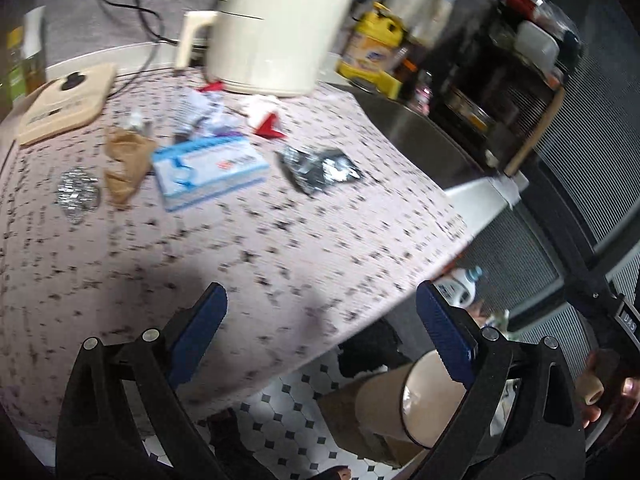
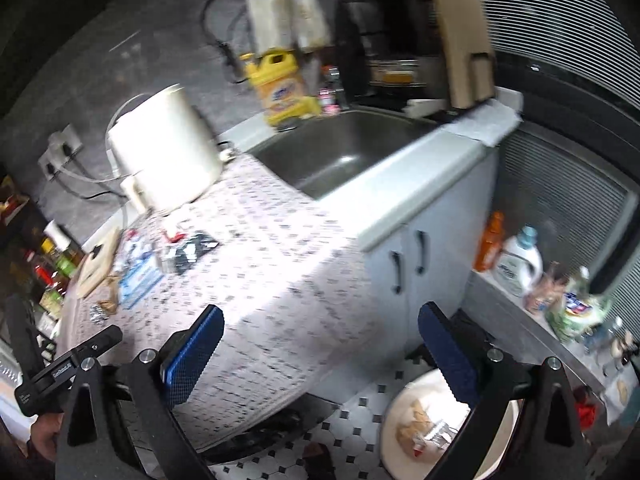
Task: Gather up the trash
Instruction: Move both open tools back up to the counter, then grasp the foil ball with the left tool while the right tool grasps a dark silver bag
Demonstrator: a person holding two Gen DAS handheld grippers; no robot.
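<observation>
Left wrist view, near to far: left gripper (image 1: 322,334) with both blue pads (image 1: 200,332) spread wide, nothing between them, touching nothing, hovering over the near edge of the speckled pink counter (image 1: 248,240). Below the right pad, one beige bin (image 1: 392,412) on the tiled floor. Farther along the counter, trash counted: one ball of foil (image 1: 78,196), one crumpled brown paper (image 1: 124,164), one blue-and-white carton (image 1: 210,172) lying flat, one silver-and-black wrapper (image 1: 320,166), two red scraps (image 1: 270,128), one heap of crumpled white paper (image 1: 204,114). Beside these on the left, one wooden board (image 1: 68,104); behind them, one cream kettle (image 1: 276,28) and one yellow bottle (image 1: 376,48).

Right wrist view, near to far: right gripper (image 2: 320,350) likewise spread fully, blue pads (image 2: 194,356) empty and in contact with nothing, hanging over the counter corner and the floor. Under its right pad, the same bin, seen from above, with a few pieces of crumpled trash (image 2: 420,426) already lying inside. At lower left, the black tip of the other gripper. Beyond the counter, one steel sink (image 2: 344,152), and below it two white cabinet doors (image 2: 404,256). Remaining trash clustered at the far left end of the counter, well apart from both grippers.
</observation>
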